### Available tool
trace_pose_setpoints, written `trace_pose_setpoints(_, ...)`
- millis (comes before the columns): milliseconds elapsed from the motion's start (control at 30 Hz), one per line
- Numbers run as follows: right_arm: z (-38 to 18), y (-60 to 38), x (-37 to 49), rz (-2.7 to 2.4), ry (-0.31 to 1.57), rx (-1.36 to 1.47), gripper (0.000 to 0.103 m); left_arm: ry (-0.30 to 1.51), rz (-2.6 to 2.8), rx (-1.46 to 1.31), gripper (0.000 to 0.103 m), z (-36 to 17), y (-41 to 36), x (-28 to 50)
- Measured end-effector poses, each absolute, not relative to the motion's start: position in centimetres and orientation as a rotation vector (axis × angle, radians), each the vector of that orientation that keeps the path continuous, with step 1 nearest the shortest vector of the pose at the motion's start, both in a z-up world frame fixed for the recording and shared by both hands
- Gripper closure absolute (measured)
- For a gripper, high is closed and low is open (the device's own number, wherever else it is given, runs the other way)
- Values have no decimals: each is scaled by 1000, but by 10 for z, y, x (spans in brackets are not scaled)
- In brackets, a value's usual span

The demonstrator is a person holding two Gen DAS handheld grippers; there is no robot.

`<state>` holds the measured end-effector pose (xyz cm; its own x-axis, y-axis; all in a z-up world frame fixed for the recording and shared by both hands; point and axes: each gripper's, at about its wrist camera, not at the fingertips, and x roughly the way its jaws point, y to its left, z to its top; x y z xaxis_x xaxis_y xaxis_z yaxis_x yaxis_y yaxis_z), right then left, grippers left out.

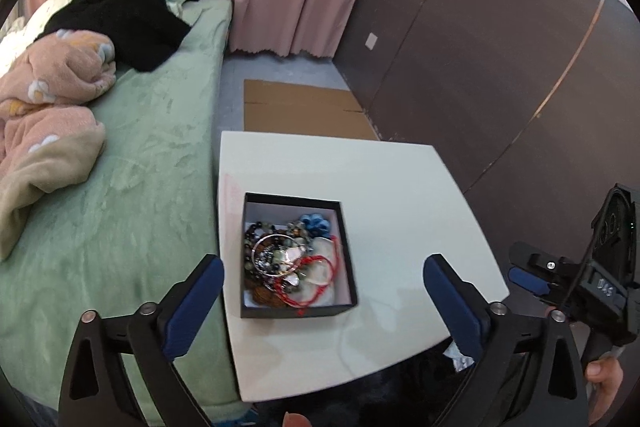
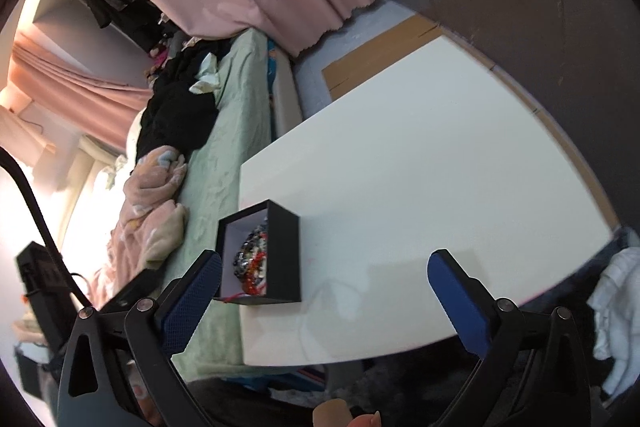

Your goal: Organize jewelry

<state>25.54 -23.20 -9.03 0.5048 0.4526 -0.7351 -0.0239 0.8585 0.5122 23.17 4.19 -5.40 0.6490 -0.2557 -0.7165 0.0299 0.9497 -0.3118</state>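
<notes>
Jaws on both grippers are spread wide with nothing between them: left gripper (image 1: 323, 269) hangs over the box, right gripper (image 2: 324, 267) is off to its side above bare tabletop. My guess is both are clear of the box because nothing is left to sort. White table (image 1: 400, 187) sits right against the green bed (image 1: 152, 155), so it's within easy reach. Black box (image 1: 298, 301) sits near the table's bed-side edge, lid off. Inside it's one tangled pile of jewelry (image 1: 290, 261): dark bead strands, red cord, a silver bangle, something blue at the back.
</notes>
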Motion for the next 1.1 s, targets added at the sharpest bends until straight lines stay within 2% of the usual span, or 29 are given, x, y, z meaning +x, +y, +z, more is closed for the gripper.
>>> trace_pose_setpoints(267,-65,-236,215,288,907,417,0,793,-169,-242,1,-30,28,191)
trace_pose_setpoints(633,-42,-225,165,299,880,241,0,734,-194,-193,1,-8,14,138)
trace_pose_setpoints(1100,-22,-231,115,327,799,181,0,656,-158,-97,0,10,-7,78)
